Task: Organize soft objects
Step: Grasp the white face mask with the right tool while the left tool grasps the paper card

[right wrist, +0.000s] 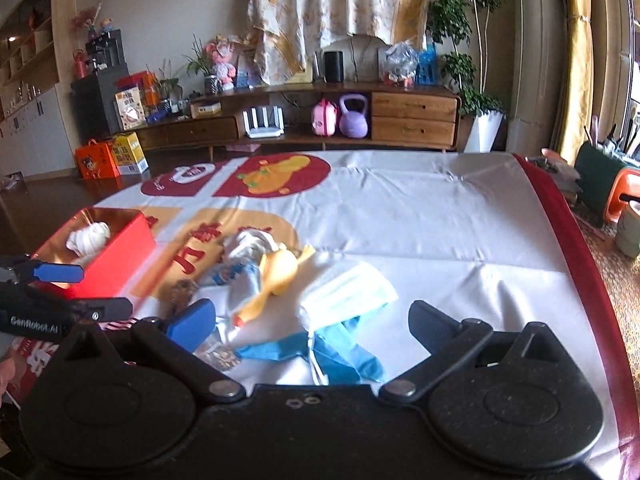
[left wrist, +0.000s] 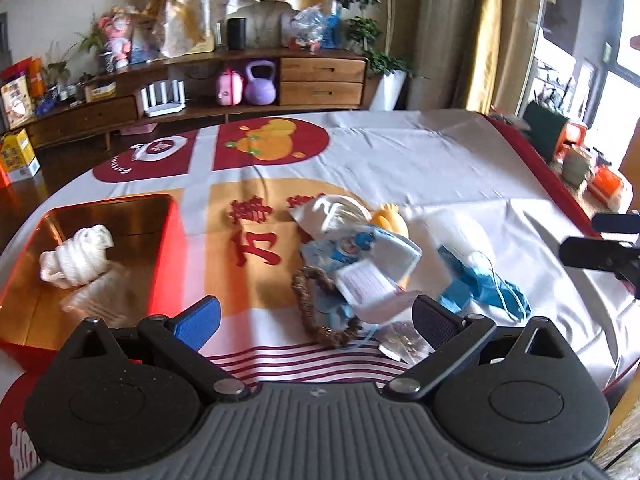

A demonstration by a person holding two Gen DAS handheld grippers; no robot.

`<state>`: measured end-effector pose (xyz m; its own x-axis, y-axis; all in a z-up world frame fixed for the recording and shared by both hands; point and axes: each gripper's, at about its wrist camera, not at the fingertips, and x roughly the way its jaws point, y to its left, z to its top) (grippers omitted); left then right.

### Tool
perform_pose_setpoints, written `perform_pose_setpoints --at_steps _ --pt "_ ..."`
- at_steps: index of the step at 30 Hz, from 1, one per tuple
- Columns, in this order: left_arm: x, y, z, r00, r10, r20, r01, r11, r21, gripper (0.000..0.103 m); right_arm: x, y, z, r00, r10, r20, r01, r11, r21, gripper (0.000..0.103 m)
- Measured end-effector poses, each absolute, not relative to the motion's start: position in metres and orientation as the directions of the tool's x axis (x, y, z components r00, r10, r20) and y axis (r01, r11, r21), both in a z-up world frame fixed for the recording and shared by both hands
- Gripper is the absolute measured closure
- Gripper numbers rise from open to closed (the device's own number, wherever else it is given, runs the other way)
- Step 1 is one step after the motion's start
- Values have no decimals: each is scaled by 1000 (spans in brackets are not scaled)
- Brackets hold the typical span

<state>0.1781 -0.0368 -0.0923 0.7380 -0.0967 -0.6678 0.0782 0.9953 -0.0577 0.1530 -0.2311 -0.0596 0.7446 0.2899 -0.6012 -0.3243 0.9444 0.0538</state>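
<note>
A red box [left wrist: 168,256] [right wrist: 116,256] with a gold inside stands at the table's left and holds a white rope bundle [left wrist: 78,256] [right wrist: 89,237] and a clear packet [left wrist: 96,294]. A heap lies mid-table: tissue packets [left wrist: 360,256], a brown braided ring [left wrist: 316,312], a yellow rubber chicken [right wrist: 276,276] [left wrist: 390,220], a pale green face mask [right wrist: 348,294] and a blue mask [right wrist: 344,350] [left wrist: 480,284]. My left gripper [left wrist: 316,320] hangs open just above the near side of the heap. My right gripper [right wrist: 312,320] is open over the masks. Neither holds anything.
A white, red and orange printed cloth [left wrist: 400,160] [right wrist: 420,216] covers the table, with a red edge [right wrist: 568,240] at the right. Beyond stands a wooden sideboard [left wrist: 280,80] [right wrist: 400,116] with a purple kettlebell [right wrist: 353,117], plants and boxes. The far right of the cloth is bare.
</note>
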Motion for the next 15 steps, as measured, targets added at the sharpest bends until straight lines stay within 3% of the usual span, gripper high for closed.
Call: perform_pose_setpoints --at_steps 15 --pt "207 -81 -123 716 -140 -684 107 990 -91 0 202 -233 -88 712 262 -652 -293 954 63 2"
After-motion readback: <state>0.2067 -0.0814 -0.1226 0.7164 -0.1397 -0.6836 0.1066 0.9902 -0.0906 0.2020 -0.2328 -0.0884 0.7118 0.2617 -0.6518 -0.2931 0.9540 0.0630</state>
